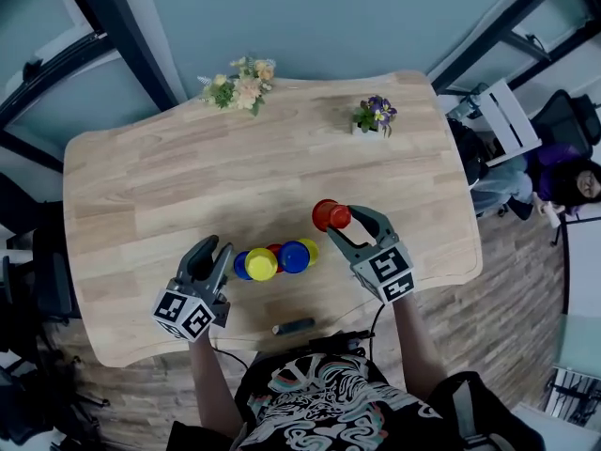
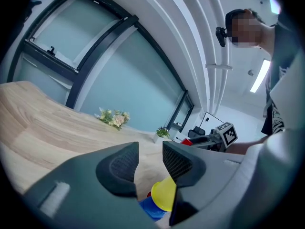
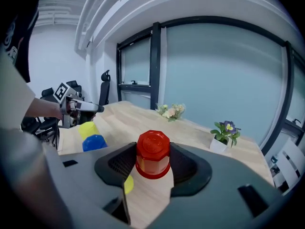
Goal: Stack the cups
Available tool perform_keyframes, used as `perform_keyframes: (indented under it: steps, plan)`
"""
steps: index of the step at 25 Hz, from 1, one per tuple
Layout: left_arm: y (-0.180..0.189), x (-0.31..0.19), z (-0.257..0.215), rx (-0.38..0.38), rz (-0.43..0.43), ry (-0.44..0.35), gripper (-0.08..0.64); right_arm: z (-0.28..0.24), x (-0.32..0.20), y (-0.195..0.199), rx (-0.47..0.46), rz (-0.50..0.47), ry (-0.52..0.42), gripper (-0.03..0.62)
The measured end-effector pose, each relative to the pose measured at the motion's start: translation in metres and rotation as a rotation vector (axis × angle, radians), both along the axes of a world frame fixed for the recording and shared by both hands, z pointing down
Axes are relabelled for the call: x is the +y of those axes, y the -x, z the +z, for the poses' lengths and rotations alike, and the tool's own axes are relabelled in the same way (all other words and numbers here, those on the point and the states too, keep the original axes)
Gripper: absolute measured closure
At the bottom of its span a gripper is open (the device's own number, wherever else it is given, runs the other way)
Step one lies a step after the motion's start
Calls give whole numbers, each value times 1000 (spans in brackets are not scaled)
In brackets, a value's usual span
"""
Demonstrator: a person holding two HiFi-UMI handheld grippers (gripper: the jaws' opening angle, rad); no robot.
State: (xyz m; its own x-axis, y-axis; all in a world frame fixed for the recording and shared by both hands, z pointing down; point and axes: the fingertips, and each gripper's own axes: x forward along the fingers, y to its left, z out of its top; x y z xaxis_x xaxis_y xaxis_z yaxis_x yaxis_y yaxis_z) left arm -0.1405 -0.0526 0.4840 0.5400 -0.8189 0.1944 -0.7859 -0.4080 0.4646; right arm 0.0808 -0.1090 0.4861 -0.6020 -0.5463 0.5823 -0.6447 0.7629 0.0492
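1. Right claw (image 3: 152, 162) is clenched on the upside-down red plastic cup (image 3: 153, 152), which is held above the light wooden table (image 1: 188, 177).
2. The red cup is at 1 o'clock of the cluster on the table: yellow plastic cup (image 1: 261, 264) and blue plastic cup (image 1: 294, 256), touching.
3. Left claw (image 2: 150, 160) is released with nothing between its jaws, at 9 o'clock of the cluster, just beside it.

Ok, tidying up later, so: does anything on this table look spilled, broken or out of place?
Nothing spilled or broken. Only a small dark stick-like thing lies loose by the table's near edge, apart from the cups.
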Motion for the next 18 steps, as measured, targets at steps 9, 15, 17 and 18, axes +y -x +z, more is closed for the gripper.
perform_keyframes:
  steps: [9,15,17,18]
  plan:
    - [-7,12,-21,-9,10,-58,416,-72,24,35,-96,-94,-59,374]
    - [-11,22,-25,-8,6,-71,416,-93,54,66,-124,-200,1,374]
    - [-12,25,-25,-8,4,-72,416,-92,66,77,-89,-248,28,374]
    - [-12,25,-25,-7,4,-72,416,-90,71,82,-71,-269,35,374]
